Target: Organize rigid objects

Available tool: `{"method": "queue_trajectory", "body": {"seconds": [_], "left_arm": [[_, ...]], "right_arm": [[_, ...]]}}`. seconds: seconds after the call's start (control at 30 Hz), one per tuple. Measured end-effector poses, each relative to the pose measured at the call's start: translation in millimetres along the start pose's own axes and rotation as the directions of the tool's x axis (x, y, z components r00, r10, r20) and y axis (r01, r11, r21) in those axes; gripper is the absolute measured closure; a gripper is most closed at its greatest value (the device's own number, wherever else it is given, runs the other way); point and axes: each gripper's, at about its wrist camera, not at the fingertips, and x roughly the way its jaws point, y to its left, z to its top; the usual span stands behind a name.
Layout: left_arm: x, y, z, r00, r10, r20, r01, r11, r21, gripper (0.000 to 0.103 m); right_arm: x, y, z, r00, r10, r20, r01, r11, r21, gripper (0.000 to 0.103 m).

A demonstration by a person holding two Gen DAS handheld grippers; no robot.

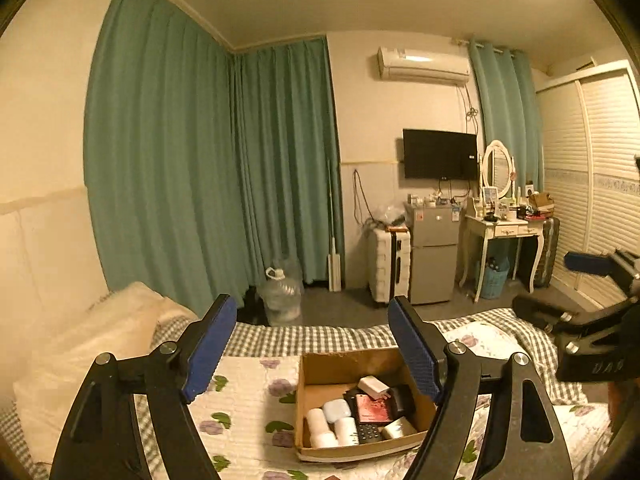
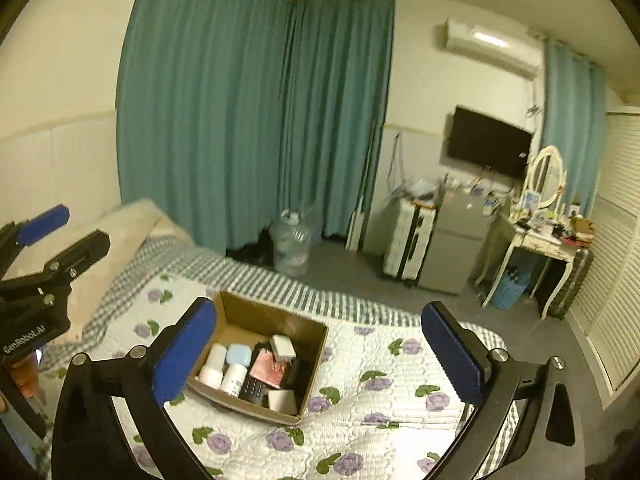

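Note:
An open cardboard box (image 1: 320, 364) sits on the floral bedspread; it also shows in the right wrist view (image 2: 248, 316). Inside lie several small items: white jars (image 1: 346, 430), a pale blue case (image 1: 337, 409), a red booklet (image 1: 372, 408), a white charger (image 1: 372, 386), a black remote (image 1: 368, 432). My left gripper (image 1: 312, 344) is open and empty, held above the box. My right gripper (image 2: 320, 352) is open and empty, above and just right of the box. The right gripper also shows at the left wrist view's right edge (image 1: 592, 276).
The bed (image 2: 380, 400) has a checked sheet and a pillow (image 1: 100, 340) at the left. Beyond it are green curtains, a water jug (image 1: 280, 292), a white suitcase (image 1: 390, 264), a small fridge (image 1: 434, 252), a dressing table (image 1: 504, 232) and a wardrobe at the right.

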Motion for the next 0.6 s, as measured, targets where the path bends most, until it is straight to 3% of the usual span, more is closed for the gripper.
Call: {"method": "queue_trajectory", "body": {"seconds": [0.17,0.33,0.47,0.6], "left_arm": [[-21,4,-17,1.000,0.002,0.030,-0.003,0.999,0.035,0.022],[-23,1,-43,1.000,-0.014,0.016,0.013,0.999,0.052,0.022],[-14,-4,-76,1.000,-0.028,-0.013,0.029,0.997,0.064,0.022],[7,-3,-107,0.998,-0.008,-0.056,0.010,0.999,0.034,0.022]], "right_arm": [[-21,5,-12,0.998,-0.023,0.063,0.022,0.999,0.026,0.000],[-18,11,-38,0.994,0.032,0.107,-0.042,0.995,0.090,0.000],[1,21,-69,0.992,-0.011,0.129,-0.003,0.995,0.104,0.000],[31,26,-101,0.995,-0.041,0.093,0.030,0.992,0.123,0.000]]}}
